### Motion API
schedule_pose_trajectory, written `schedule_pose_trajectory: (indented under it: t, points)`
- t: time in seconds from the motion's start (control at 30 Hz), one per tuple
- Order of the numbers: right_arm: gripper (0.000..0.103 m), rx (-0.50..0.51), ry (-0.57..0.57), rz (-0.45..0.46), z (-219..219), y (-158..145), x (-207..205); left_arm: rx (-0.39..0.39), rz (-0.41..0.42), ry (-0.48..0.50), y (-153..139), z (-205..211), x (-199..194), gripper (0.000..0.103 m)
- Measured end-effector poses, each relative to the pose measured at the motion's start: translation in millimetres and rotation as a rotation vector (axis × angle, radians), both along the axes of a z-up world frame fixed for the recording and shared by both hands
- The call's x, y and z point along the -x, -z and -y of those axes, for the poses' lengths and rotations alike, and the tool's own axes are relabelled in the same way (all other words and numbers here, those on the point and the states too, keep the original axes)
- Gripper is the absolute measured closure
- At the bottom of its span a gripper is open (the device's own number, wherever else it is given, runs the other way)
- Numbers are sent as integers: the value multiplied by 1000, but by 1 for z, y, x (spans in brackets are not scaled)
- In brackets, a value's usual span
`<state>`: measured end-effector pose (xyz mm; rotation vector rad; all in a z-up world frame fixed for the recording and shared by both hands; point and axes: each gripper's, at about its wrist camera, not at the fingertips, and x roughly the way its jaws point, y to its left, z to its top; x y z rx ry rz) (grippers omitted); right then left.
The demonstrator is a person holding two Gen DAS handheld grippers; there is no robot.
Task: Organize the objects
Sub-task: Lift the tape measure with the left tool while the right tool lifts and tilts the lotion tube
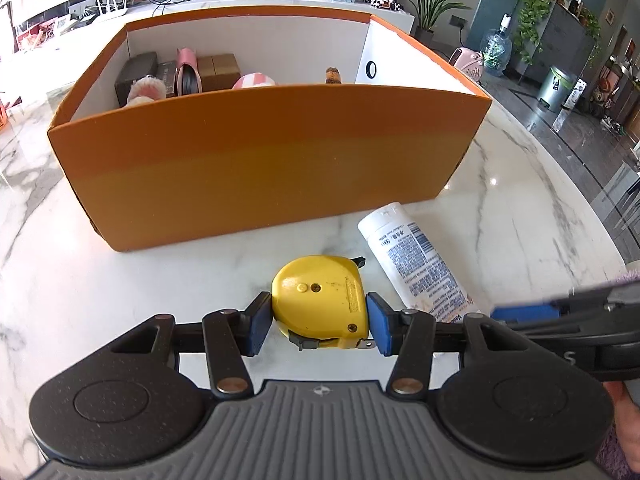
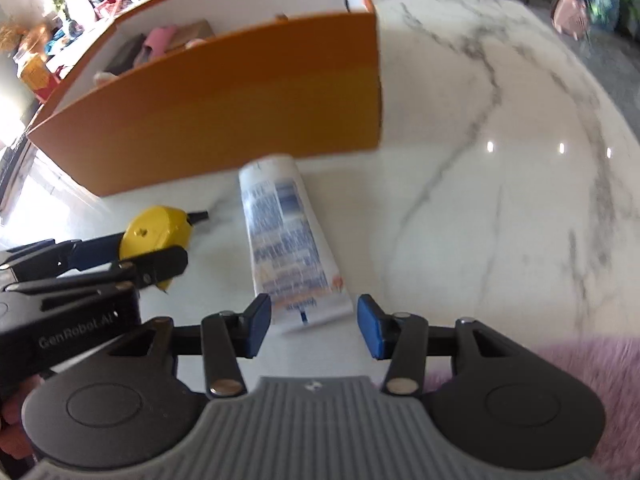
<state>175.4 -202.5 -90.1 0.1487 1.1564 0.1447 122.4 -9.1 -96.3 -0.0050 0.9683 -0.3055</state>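
Tube (image 2: pixel 290 240) lies flat, long axis toward orange box (image 2: pixel 224 92); print blurred. Right gripper (image 2: pixel 314 326) spread astride its crimped end. Left gripper (image 1: pixel 318 322) pinches tape measure (image 1: pixel 320 300).

Two wrist cameras, both looking steeply down and forward at the tabletop (image 1: pixel 120 264) from close by.

Both views share the orange box (image 1: pixel 260 168), the yellow tape measure (image 1: pixel 320 296) and the white tube (image 2: pixel 288 240); each also shows the other hand-held gripper.

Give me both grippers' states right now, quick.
Left gripper: shut on the yellow tape measure.
Right gripper: open, fingers straddling the white tube, not pressing it.
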Motion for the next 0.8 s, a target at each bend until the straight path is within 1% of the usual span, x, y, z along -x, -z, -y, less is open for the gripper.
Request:
schedule_pose_trajectory:
  t: [0.07, 0.1, 0.3, 0.43, 0.53, 0.6, 0.7, 0.8]
  points:
    - [53, -81, 59, -52, 13, 5, 5, -1, 1, -1, 0, 0, 1, 44]
    - [53, -114, 78, -52, 17, 5, 9, -2, 1, 0, 0, 1, 2, 45]
    - [54, -178, 140, -21, 24, 7, 8, -1, 0, 7, 1, 4, 4, 44]
    - [54, -229, 159, 2, 25, 8, 5, -1, -12, 6, 3, 6, 3, 44]
    - [55, -311, 192, 12, 32, 13, 0, 8, -26, 10, 6, 8, 3, 44]
    - [55, -348, 218, 13, 36, 15, -1, 10, -37, 12, 8, 8, 3, 44]
    - [58, -374, 237, 26, 36, 17, -6, 9, -48, 12, 11, 9, 2, 45]
    - [58, -386, 237, 38, 33, 17, -9, 6, -54, 9, 13, 9, 1, 45]
